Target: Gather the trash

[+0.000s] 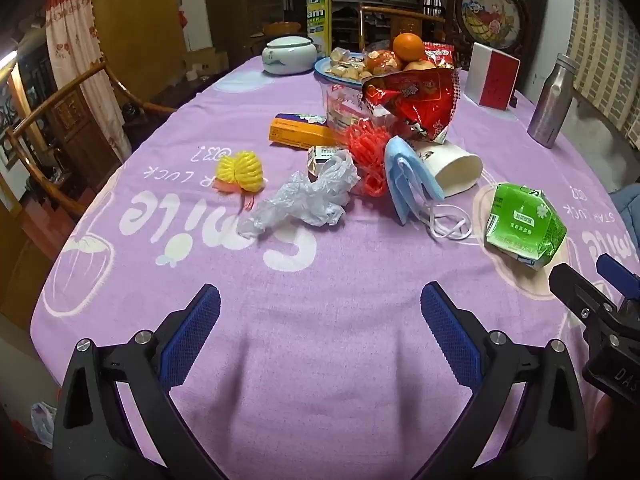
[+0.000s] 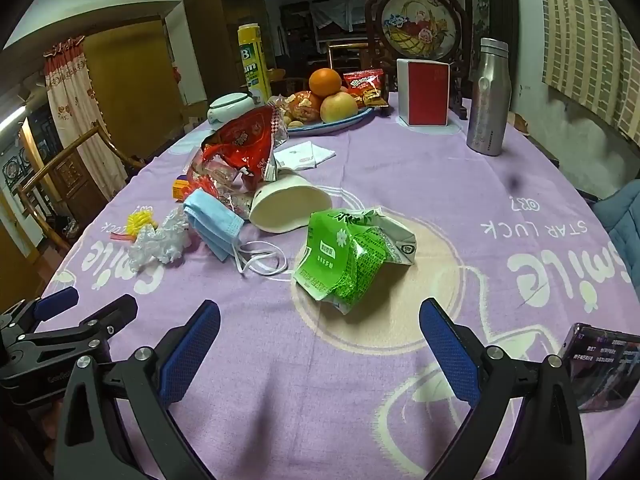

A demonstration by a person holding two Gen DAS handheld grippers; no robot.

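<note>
Trash lies across a purple tablecloth (image 1: pixel 320 340). In the left wrist view I see a yellow foam net (image 1: pixel 240 171), a crumpled clear plastic bag (image 1: pixel 308 198), a blue face mask (image 1: pixel 408 178), a tipped white paper cup (image 1: pixel 456 168), a red snack bag (image 1: pixel 416 100) and a green wrapper (image 1: pixel 524 226). My left gripper (image 1: pixel 320 312) hovers open over bare cloth, short of the plastic bag. My right gripper (image 2: pixel 320 328) is open too, with the green wrapper (image 2: pixel 352 252) just beyond its fingertips. The mask (image 2: pixel 212 220) and cup (image 2: pixel 288 204) lie further left.
A fruit plate (image 2: pixel 332 124), a red-and-white box (image 2: pixel 424 92), a steel bottle (image 2: pixel 488 100), a yellow spray can (image 1: pixel 319 4) and a lidded ceramic bowl (image 1: pixel 288 54) stand at the far side. A phone (image 2: pixel 600 368) lies near the right gripper. Wooden chairs (image 1: pixel 60 128) stand at the left.
</note>
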